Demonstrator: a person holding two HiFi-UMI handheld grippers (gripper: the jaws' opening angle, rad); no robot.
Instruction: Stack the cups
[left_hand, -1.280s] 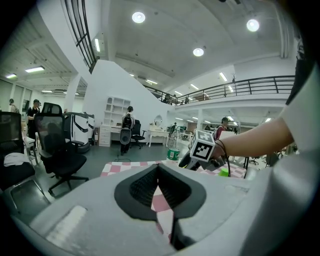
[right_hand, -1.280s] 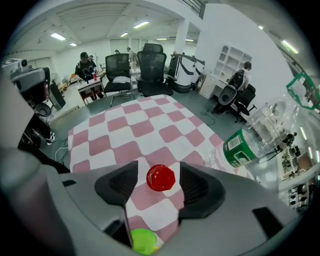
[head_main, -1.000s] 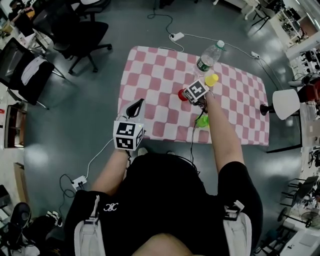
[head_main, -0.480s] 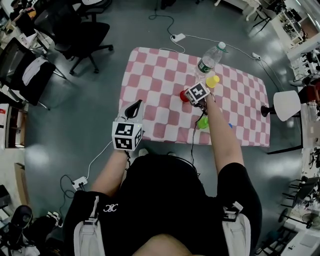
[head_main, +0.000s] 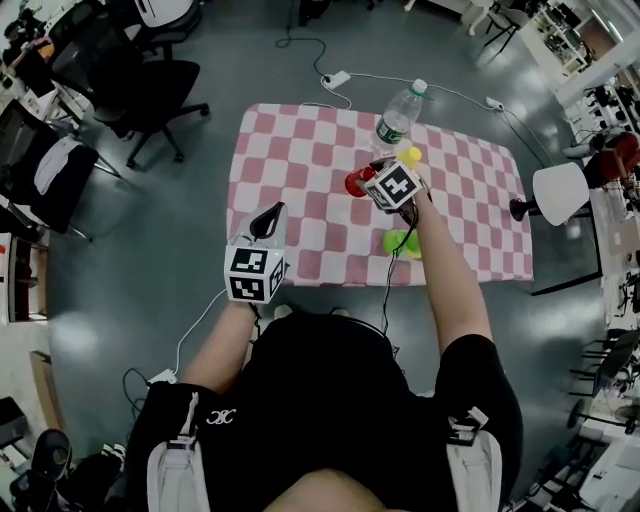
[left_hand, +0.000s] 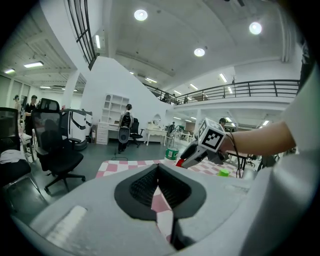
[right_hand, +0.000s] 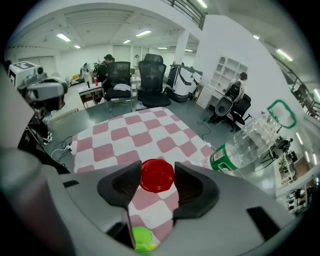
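The red cup (right_hand: 157, 175) fills the gap between the right tool's (head_main: 366, 185) jaws. On that tool's right a yellow cup (head_main: 410, 157) stands near, with a water bottle (right_hand: 245, 145) beyond it. A green cup (head_main: 400, 243) sits behind the jaws, under the forearm. Ahead and to the left the checked bench (head_main: 290, 170) is open

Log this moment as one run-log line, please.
right gripper: shut on red plastic cup | left gripper: shut, empty

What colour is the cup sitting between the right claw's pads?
Red. The cup shows best in the right gripper view.
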